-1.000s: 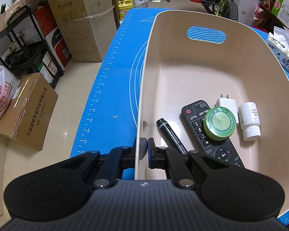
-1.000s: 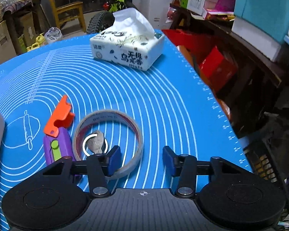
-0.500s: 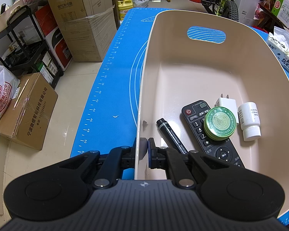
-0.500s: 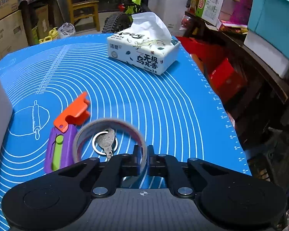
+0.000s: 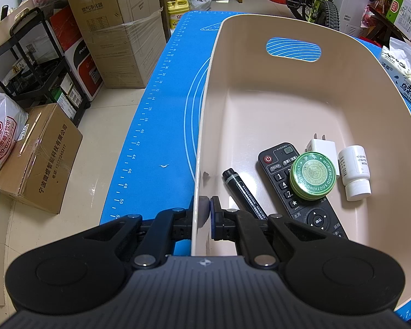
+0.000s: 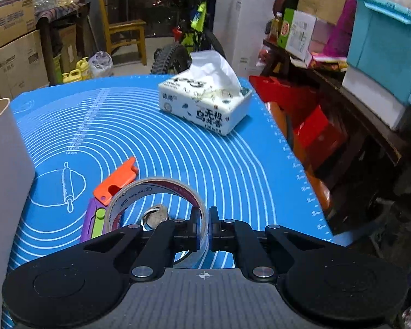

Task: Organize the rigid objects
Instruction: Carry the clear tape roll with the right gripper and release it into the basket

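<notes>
My left gripper [image 5: 202, 213] is shut on the near rim of the beige bin [image 5: 205, 115]. Inside the bin lie a black marker [image 5: 241, 189], a black remote [image 5: 282, 175], a green round tin [image 5: 313, 176], a white charger plug [image 5: 321, 145] and a small white bottle [image 5: 354, 172]. My right gripper [image 6: 204, 229] is shut on the wall of a roll of clear tape [image 6: 139, 189], which is tilted up off the blue mat [image 6: 205, 150]. A key [image 6: 154, 215] lies under the roll. An orange and purple utility knife [image 6: 109, 189] lies just left of it.
A tissue pack [image 6: 205, 101] stands at the far side of the mat. The bin's outer wall [image 6: 2, 178] rises at the left of the right wrist view. The mat's right edge drops off toward red boxes [image 6: 309, 120]. Cardboard boxes [image 5: 38, 153] stand on the floor left of the table.
My right gripper has closed on the tape roll's wall and lifted it, so the roll now tilts above the key. The left gripper and the bin have not moved.
</notes>
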`<action>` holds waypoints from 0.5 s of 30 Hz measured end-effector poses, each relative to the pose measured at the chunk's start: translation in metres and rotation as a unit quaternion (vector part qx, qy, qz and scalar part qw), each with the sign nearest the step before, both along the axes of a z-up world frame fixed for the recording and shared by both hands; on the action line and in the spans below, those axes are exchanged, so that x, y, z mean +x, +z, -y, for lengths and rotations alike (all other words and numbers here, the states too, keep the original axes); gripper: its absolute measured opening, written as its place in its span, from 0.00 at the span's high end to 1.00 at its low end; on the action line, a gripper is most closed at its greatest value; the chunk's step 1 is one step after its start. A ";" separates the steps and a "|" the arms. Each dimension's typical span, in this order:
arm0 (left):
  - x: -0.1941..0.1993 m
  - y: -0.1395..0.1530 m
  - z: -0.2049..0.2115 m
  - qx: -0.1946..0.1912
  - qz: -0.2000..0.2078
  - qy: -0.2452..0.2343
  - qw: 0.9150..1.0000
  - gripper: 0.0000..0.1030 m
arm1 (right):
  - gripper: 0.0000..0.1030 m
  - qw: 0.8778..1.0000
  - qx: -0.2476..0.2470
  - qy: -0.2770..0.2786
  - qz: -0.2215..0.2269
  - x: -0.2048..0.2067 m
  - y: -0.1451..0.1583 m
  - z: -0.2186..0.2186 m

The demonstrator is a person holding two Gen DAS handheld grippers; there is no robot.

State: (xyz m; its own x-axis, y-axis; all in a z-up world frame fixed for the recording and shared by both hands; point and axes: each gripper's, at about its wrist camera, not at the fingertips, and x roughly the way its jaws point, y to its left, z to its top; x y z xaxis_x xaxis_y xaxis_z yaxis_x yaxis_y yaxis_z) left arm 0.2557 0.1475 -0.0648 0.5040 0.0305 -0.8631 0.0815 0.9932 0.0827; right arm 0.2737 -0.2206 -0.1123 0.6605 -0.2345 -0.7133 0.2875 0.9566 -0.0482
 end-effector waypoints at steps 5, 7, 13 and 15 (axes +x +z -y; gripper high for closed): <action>0.000 0.000 0.000 0.000 0.000 -0.001 1.000 0.91 | 0.84 1.000 0.005 0.001 0.018 -0.004 0.017 -0.003; 0.000 0.000 0.000 0.000 0.000 0.000 1.000 0.91 | 0.84 1.000 0.004 0.010 0.025 -0.003 0.026 -0.007; 0.000 0.000 0.000 -0.001 0.000 0.000 1.000 0.91 | 0.84 0.996 0.010 0.056 0.063 -0.003 0.064 -0.034; 0.000 0.000 0.000 0.000 0.000 0.000 1.000 0.91 | 0.84 0.994 0.015 0.079 0.074 -0.002 0.076 -0.048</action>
State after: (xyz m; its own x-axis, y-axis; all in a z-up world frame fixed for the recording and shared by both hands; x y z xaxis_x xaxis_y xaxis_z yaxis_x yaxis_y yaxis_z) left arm 0.2558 0.1477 -0.0650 0.5037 0.0297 -0.8633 0.0814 0.9933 0.0817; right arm 0.2715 -0.1722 -0.0359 0.7853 -0.0993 -0.6111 0.1356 0.9907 0.0133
